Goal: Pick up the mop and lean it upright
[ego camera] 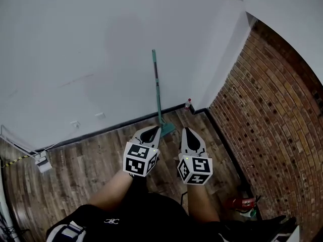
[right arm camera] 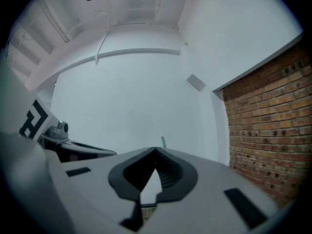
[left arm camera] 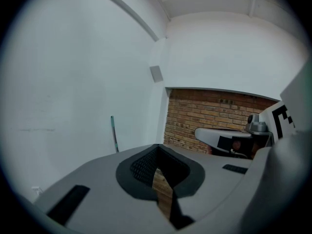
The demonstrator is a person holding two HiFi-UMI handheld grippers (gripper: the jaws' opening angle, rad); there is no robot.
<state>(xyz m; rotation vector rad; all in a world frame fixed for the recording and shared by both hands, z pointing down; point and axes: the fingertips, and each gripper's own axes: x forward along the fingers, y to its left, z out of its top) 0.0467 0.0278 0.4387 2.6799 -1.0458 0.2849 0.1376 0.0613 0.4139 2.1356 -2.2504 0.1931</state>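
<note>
1. The whole mop point(ego camera: 157, 89) is shown only in the head view. It stands upright with its teal handle leaned against the white wall point(ego camera: 75, 59) and its head on the wooden floor point(ego camera: 91, 165), close to the corner.
2. In the left gripper view only a stretch of the mop handle point(left arm camera: 114, 135) is seen, above the jaws and to their left. In the right gripper view just its top end point(right arm camera: 163, 142) shows over the jaw tips.
3. The left hand-held gripper point(ego camera: 151, 130) point(left arm camera: 156, 147) is seen in its own view with the jaw tips pressed together and nothing between them. A sliver of floor shows through the slot behind the tips.
4. The right hand-held gripper point(ego camera: 189, 132) point(right arm camera: 156, 151) is likewise pressed together and empty.
5. In the head view both are held side by side, near the mop head but apart from it. Each also appears at the edge of the other's view.
6. The brick wall point(ego camera: 272, 110) meets the white wall at the corner, and a dark skirting point(ego camera: 101, 130) runs along the floor.
7. Only the head view shows a small bottle point(ego camera: 187, 103) in the corner, a white box point(ego camera: 43, 163) at the left and a red object point(ego camera: 239, 203) by the brick wall.
8. A grey plate point(left arm camera: 156, 73) point(right arm camera: 196, 82) high on the white wall and the ceiling point(right arm camera: 126, 9) are shown only by the gripper views.
</note>
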